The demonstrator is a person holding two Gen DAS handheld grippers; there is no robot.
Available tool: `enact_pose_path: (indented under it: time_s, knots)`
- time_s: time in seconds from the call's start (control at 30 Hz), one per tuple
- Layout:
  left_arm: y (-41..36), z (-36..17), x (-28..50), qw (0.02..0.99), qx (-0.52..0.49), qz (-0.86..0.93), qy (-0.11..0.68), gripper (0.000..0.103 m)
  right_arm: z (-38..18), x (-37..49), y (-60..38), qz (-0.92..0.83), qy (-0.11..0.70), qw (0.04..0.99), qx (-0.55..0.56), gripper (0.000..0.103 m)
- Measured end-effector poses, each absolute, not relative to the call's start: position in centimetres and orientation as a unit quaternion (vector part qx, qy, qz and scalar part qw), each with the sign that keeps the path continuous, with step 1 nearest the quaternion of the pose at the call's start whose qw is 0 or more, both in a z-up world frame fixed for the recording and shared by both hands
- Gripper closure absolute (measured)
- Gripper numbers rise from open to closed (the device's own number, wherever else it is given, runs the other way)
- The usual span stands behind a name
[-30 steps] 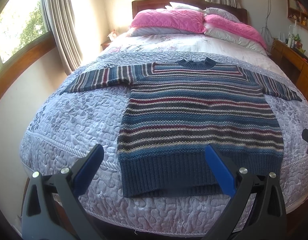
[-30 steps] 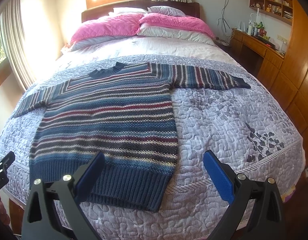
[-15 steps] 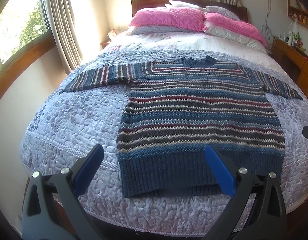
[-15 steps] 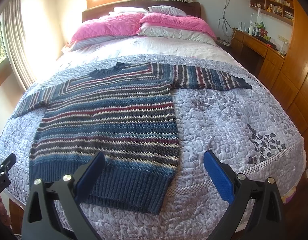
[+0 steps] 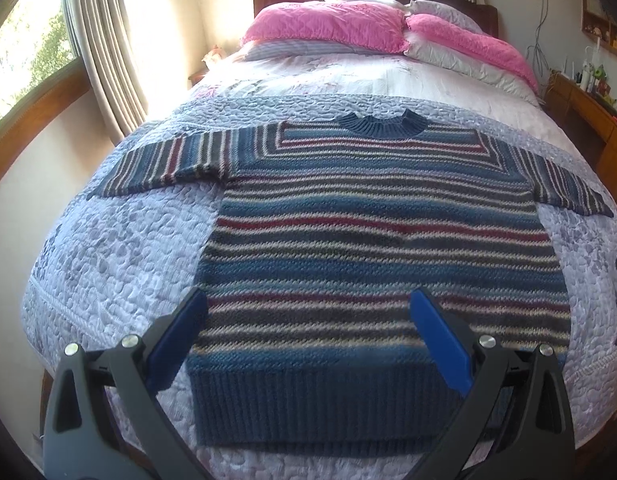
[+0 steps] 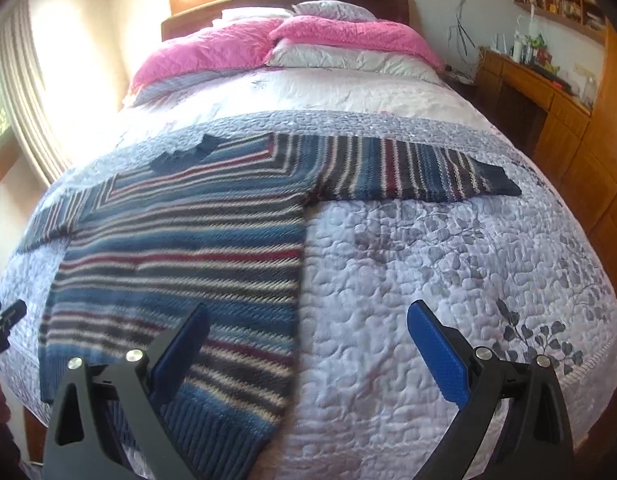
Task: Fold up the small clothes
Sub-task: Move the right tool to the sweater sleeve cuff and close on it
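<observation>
A striped knit sweater [image 5: 372, 248] in blue, red, grey and cream lies flat on the bed, sleeves spread out, dark ribbed hem nearest me. My left gripper [image 5: 308, 320] hovers open above the hem, nothing between its blue pads. In the right wrist view the same sweater [image 6: 180, 248] fills the left half, its right sleeve [image 6: 412, 176] stretched toward the middle. My right gripper [image 6: 308, 332] is open over the sweater's right side edge and the quilt, holding nothing. A bit of the left gripper [image 6: 4, 320] shows at the left edge.
The bed carries a lavender quilted cover [image 6: 448, 264], with pink pillows [image 5: 328, 28] at the headboard. A curtained window [image 5: 104, 48] is on the left. A wooden desk and cabinets [image 6: 548, 108] stand along the right wall, close to the bed.
Both grippers have moved forward and closer over the bed. The sweater looks larger in both views. The right view has shifted toward the right sleeve and is blurred by motion.
</observation>
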State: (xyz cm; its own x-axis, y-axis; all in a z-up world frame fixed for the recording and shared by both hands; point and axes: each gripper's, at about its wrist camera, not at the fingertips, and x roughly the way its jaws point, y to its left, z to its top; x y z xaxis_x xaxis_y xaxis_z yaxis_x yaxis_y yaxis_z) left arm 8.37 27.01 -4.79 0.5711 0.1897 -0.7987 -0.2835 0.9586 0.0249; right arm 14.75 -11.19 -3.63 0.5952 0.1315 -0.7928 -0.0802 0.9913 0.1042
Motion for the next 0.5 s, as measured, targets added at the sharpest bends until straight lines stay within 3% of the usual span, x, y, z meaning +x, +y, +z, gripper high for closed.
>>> enact_pose_path:
  time_s: [0.27, 0.5]
  knots:
    - [21.3, -4.1, 20.4, 0.884, -0.05, 0.114, 0.45, 0.003, -6.8, 30.1, -25.7, -0.01, 0.526, 0.848, 0.069, 0.004]
    - [20.2, -4.9, 26.8, 0.882, -0.06, 0.13, 0.449, 0.003, -10.8, 38.5, -34.7, -0.035, 0.571, 0.817, 0.068, 0.004]
